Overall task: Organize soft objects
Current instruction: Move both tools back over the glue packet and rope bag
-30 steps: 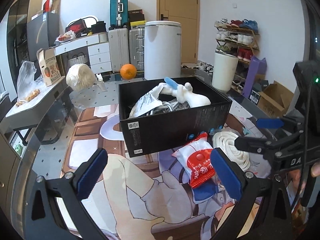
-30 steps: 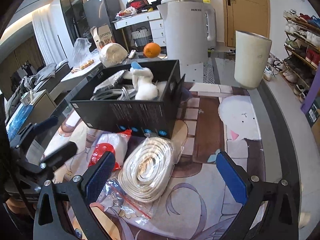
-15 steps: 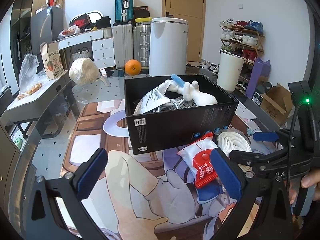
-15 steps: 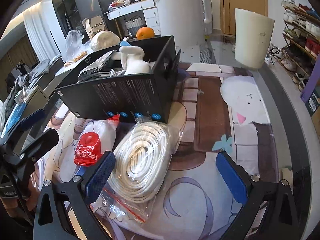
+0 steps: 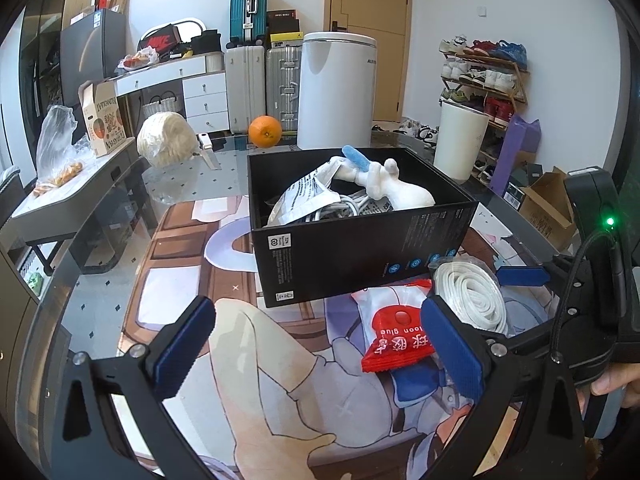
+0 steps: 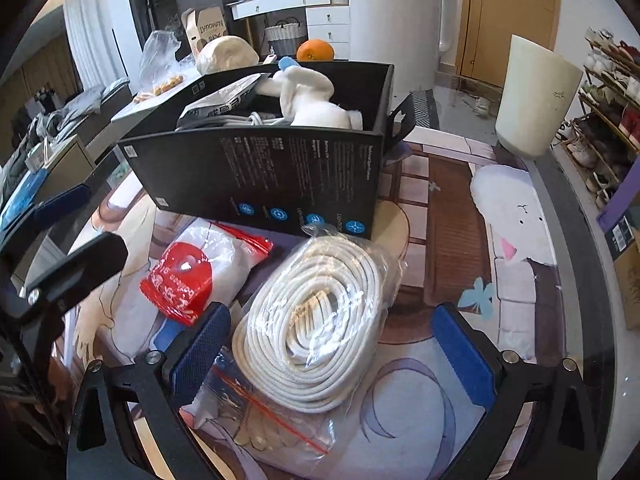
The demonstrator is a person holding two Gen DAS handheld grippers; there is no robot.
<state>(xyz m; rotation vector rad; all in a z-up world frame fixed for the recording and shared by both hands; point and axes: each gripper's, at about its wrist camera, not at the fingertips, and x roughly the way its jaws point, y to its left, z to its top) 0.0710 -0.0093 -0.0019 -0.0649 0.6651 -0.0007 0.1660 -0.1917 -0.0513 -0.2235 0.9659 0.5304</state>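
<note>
Both spread, my right gripper (image 6: 328, 344) has closed in over the bagged white rope coil (image 6: 316, 320), left gripper (image 5: 316, 344) idle near the black cardboard box (image 5: 360, 240).

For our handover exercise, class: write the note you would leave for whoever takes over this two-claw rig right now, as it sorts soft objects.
Left claw: open, empty, low over the printed mat.
Right claw: open, empty, straddling the near end of the bagged white rope coil.
Black box: already holds a white plush toy, a printed bag and cables.
Left to do: the rope coil and the red-and-white balloon glue pouch lie on the mat, side by side, just in front of the box. Likely next: close on the rope bag and lift it into the box.
</note>
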